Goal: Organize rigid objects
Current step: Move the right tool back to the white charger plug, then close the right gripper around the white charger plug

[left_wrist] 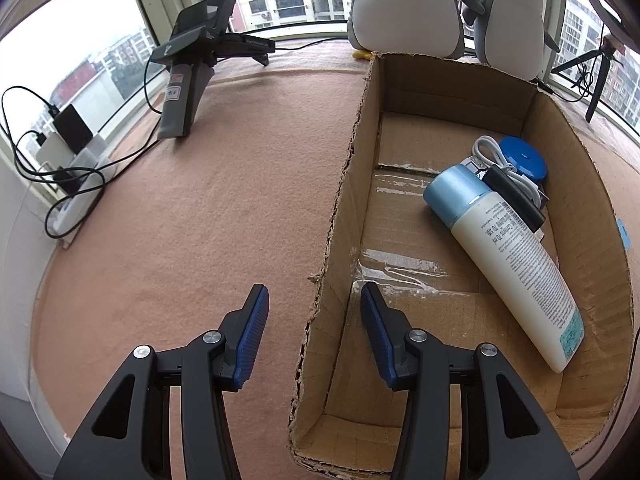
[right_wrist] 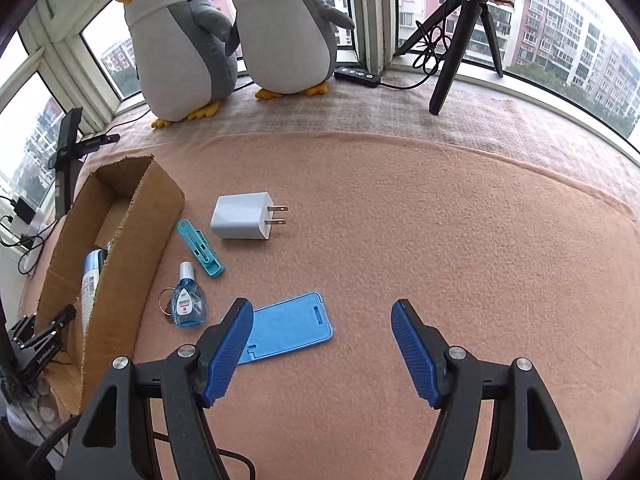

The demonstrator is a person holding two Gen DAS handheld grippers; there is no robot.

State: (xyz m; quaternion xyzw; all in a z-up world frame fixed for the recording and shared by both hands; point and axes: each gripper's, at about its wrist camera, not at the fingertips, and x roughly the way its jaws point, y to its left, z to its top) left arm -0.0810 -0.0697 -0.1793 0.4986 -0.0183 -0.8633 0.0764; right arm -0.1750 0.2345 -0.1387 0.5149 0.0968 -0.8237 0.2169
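A cardboard box [left_wrist: 348, 184] [right_wrist: 120, 264] lies on the pink cloth. Inside it rest a white bottle with a blue cap [left_wrist: 516, 256], a blue round lid [left_wrist: 524, 158], a white coiled cable [left_wrist: 490, 152] and a black stick [left_wrist: 514, 198]. My left gripper [left_wrist: 314, 300] hovers open over the box's left wall. Outside the box lie a white charger plug [right_wrist: 244, 217], a teal clip [right_wrist: 200, 248], a small blue dropper bottle [right_wrist: 187, 302] and a blue flat phone stand [right_wrist: 286, 326]. My right gripper [right_wrist: 322, 312] is open just above the stand's right side, holding nothing.
Two plush penguins [right_wrist: 180, 44] [right_wrist: 280, 28] stand by the window behind the box. A black tripod [right_wrist: 460, 32] and a black power strip [right_wrist: 358, 76] sit at the back right. A black device on a stand [left_wrist: 192, 60] and cables [left_wrist: 60, 168] occupy the left side.
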